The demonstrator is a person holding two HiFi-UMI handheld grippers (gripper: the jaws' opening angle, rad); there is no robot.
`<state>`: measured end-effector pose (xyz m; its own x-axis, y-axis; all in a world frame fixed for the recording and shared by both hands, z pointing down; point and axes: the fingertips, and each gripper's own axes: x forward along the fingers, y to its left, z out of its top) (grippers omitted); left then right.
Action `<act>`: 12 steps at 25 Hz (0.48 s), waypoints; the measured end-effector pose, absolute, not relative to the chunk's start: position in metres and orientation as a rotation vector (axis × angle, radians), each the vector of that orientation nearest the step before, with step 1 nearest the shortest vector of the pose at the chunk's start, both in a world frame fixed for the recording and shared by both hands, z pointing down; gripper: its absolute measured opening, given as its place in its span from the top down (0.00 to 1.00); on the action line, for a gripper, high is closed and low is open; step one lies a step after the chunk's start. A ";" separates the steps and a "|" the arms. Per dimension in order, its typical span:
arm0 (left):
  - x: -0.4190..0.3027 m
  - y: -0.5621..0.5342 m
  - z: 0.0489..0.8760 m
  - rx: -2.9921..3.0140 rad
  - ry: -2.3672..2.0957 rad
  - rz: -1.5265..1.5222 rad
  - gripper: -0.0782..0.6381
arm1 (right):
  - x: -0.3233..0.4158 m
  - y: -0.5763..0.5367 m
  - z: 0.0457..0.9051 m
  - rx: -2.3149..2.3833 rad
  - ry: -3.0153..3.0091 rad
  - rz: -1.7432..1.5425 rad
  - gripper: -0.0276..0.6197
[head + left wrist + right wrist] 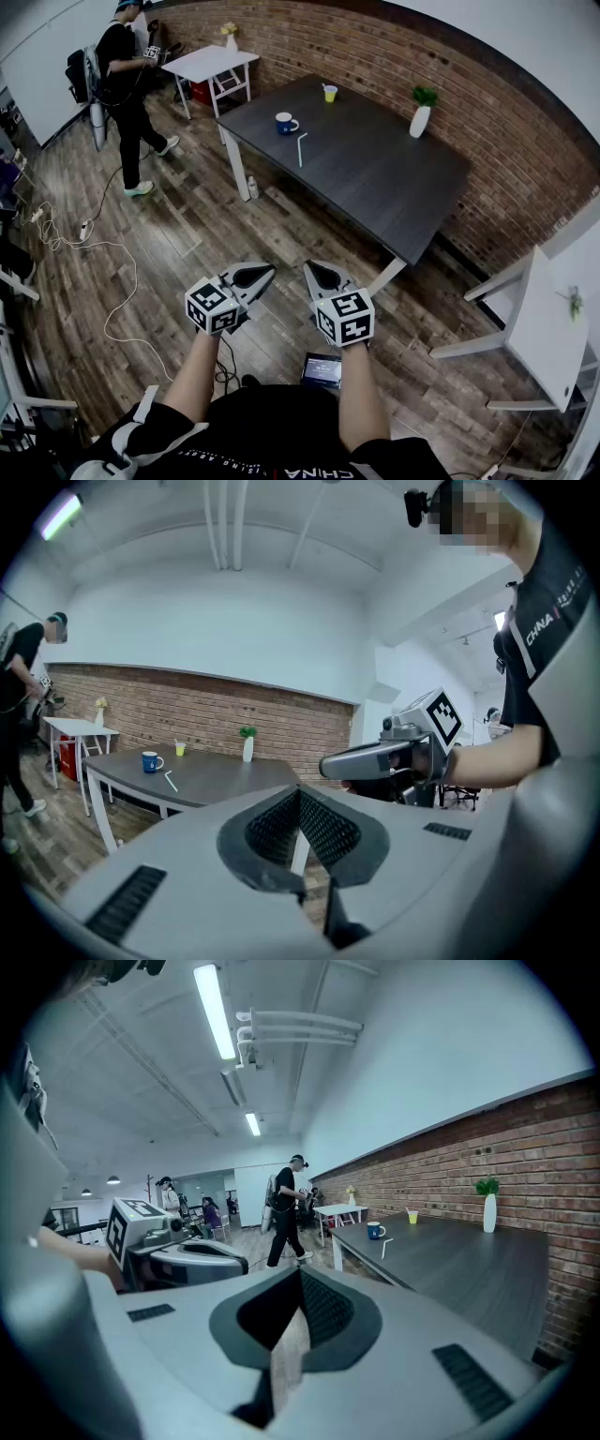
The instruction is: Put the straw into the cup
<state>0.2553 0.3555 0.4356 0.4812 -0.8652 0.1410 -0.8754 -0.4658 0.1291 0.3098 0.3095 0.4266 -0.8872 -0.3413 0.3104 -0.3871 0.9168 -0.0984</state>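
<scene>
Worktop [375,178]: standing well ahead of you | Left gripper [268,271]: you are holding it over the wooden floor [187,234], jaws clenched, empty | Right gripper [309,267]: you are holding it just beside, jaws clenched, empty | Blue cup [284,123]: sitting on the worktop | Straw [301,149]: lying flat near the cup, not touching it.

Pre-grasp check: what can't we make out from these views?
- Blue mug: inside not visible, too small and far in every view.
- Yellow cup: contents unclear, too small in every view.
- Table: in the left gripper view, its right end is hidden behind the left tongs.
- Screen on the floor: head view only, too small to read.
</scene>
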 end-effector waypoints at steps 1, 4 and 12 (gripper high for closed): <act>0.256 0.354 0.436 2.546 -1.504 0.082 0.89 | 0.309 0.308 0.427 0.545 -2.791 0.225 0.95; 0.256 0.351 0.436 2.553 -1.493 0.081 0.89 | 0.308 0.304 0.428 0.548 -2.794 0.223 0.95; 0.252 0.351 0.437 2.546 -1.503 0.085 0.89 | 0.309 0.297 0.427 0.607 -2.801 0.279 0.95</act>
<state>0.2524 0.3513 0.4368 0.4863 -0.8622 0.1419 -0.8727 -0.4712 0.1279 0.3091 0.2970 0.4265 -0.8786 -0.3777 0.2923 -0.4280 0.8943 -0.1308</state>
